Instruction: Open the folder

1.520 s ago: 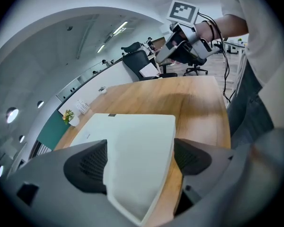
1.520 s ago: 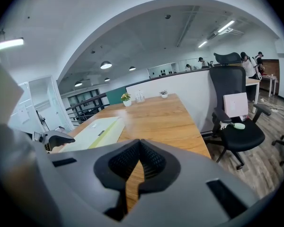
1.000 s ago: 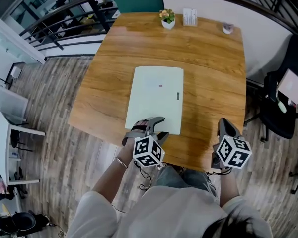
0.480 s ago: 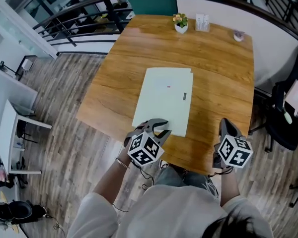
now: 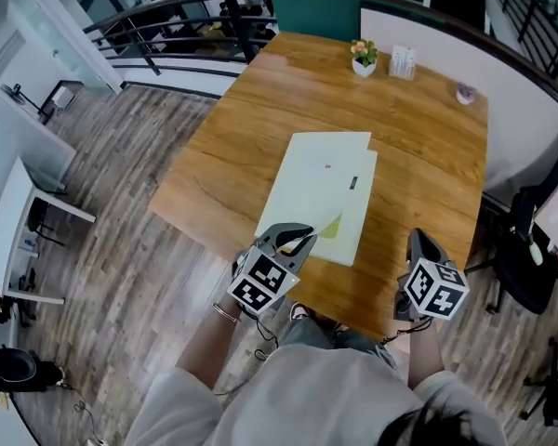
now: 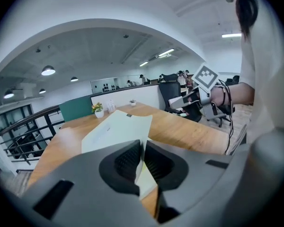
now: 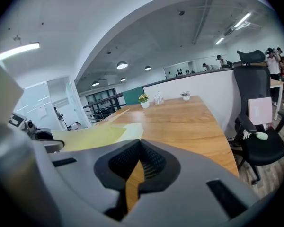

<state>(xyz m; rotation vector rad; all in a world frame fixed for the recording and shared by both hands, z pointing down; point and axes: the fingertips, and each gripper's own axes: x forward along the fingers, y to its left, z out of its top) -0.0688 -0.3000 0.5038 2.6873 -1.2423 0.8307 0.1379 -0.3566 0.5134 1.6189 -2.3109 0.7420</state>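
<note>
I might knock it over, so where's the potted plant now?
In the head view the potted plant stands at the far edge of the table, just left of a clear holder, beyond the folder.

Left gripper (image 6: 143,162) just finishing closing, jaws pinching the pale folder (image 6: 116,129) cover's edge, cover slanting up toward 12 o'clock. Right gripper (image 6: 184,100) hovering at 2 o'clock over the table (image 6: 189,134).

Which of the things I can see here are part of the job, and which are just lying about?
In the job: pale green folder; left hand-held gripper, jaws just closed on the cover's corner.

Just lying about: potted plant; small white holder; office chair; right hand-held gripper, shut and empty.
</note>
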